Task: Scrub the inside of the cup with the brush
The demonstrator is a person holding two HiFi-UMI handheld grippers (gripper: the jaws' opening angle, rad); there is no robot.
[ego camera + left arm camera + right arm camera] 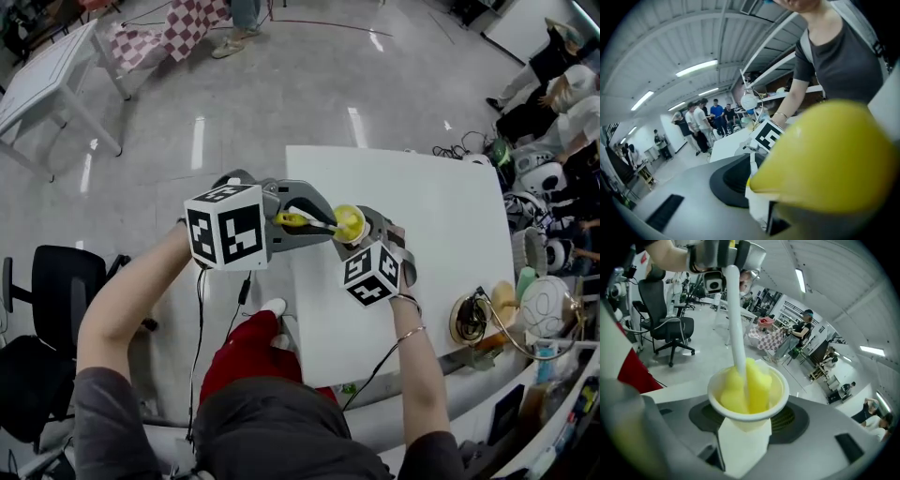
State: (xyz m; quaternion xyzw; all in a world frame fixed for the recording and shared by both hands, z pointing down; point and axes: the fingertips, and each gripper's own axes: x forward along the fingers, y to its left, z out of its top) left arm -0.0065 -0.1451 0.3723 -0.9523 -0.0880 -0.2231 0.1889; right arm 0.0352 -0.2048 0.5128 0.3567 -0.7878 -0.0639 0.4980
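Note:
In the head view both grippers meet over the left edge of the white table (pixel 441 234). My right gripper (pixel 361 236) is shut on a small pale-yellow cup (pixel 350 223), tipped with its mouth toward the left gripper. In the right gripper view the cup (pixel 774 386) sits between the jaws of the right gripper (pixel 747 430). The brush's yellow sponge head (pixel 745 387) fills the cup. Its white handle (pixel 733 324) runs up to my left gripper (pixel 305 214), which is shut on it. In the left gripper view a blurred yellow shape (pixel 834 154) hides most of the scene.
Clutter lies along the table's right end: a round white fan-like thing (pixel 548 305), a brass-coloured object (pixel 466 319) and cables. A black office chair (pixel 42 309) stands on the floor at left. A second white table (pixel 47 75) is at top left. People sit at top right.

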